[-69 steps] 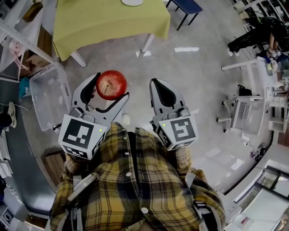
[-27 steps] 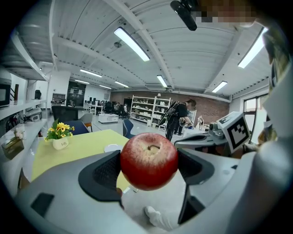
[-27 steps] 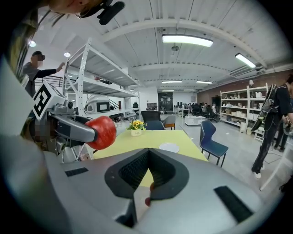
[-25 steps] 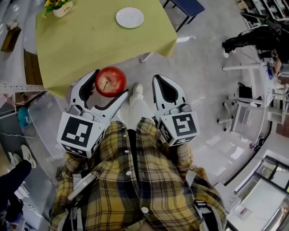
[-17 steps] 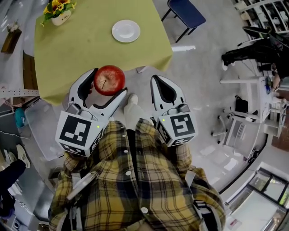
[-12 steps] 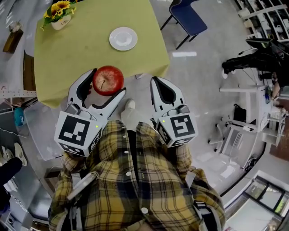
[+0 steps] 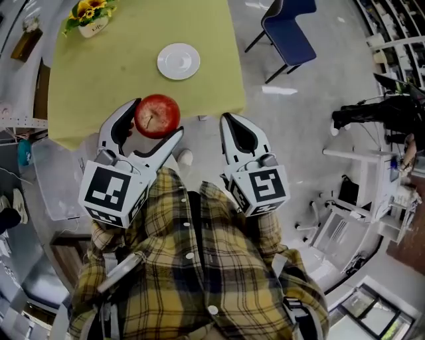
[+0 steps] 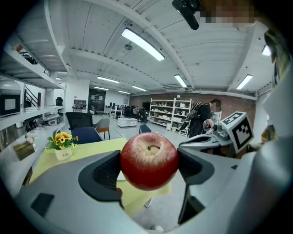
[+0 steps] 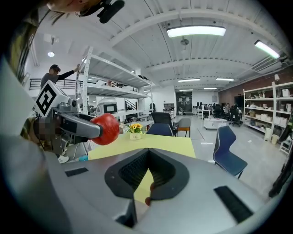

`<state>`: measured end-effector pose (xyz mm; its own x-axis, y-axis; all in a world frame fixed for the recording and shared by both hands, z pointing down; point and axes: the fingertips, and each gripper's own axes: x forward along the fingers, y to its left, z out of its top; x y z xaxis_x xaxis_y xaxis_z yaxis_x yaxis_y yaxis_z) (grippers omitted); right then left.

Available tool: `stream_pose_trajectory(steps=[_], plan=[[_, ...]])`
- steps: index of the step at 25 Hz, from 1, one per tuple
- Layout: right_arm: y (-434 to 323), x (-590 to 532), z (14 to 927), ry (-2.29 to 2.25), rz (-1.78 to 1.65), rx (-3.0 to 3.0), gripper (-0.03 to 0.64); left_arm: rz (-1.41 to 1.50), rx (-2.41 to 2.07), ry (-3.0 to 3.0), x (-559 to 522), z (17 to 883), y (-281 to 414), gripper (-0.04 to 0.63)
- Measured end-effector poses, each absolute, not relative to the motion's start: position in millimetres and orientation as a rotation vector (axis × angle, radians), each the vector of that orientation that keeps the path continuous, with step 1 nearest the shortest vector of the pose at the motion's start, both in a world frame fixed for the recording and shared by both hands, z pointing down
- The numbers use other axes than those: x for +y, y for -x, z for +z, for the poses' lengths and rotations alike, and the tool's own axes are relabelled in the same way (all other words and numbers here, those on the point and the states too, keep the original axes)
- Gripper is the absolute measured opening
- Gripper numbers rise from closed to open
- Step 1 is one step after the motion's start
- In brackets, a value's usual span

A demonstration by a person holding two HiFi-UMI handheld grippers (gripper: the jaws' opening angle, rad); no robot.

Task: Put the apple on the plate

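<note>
Nearest the camera: the person's plaid shirt [image 7: 192, 265], with both tongs held out in front at about chest level, side by side.

Left tongs [image 7: 158, 118]: jaws spread about the width of the fruit and clamped on the apple [image 8: 149, 161], one pad on each flank. The stem end faces back toward the tong camera. The apple sits out toward the jaw tips, clear of everything below. Judgement: a side grip of this kind leaves the underside free, so the fruit can be lowered straight onto a flat dish.

Right tongs [image 7: 227, 121]: jaws closed together, nothing between them. They are level with the left pair, on the side of the apple away from the worktop's left edge. Judgement: idle, kept out of the carrying path.

Position of the apple relative to the plate [image 7: 178, 61]: on the plate's near side, apart from it, in the air about over the near edge of the worktop [image 7: 119, 73]. Judgement: transport step under way; placement not yet done, with a forward reach and a descent left.

Containers:
- Plate: white, round, flat on the yellow-green cloth, empty.
- Flower pot [image 7: 90, 16]: beyond the plate and to its left, at the far corner; holds yellow flowers.

Off the worktop, to the right of the plate, stands a blue chair [image 7: 290, 36] on the floor.
</note>
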<state>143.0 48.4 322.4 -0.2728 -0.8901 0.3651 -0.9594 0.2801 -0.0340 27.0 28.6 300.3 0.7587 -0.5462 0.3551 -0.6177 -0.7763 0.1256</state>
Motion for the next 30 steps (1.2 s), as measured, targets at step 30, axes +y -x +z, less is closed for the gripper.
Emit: stream_pose_trajectory(steps=[30], plan=[[-132,-125,335,-1.611,0.403,-2.297,-0.003,0.437,-0.854,-2.726,-140,306,-38,0.399]])
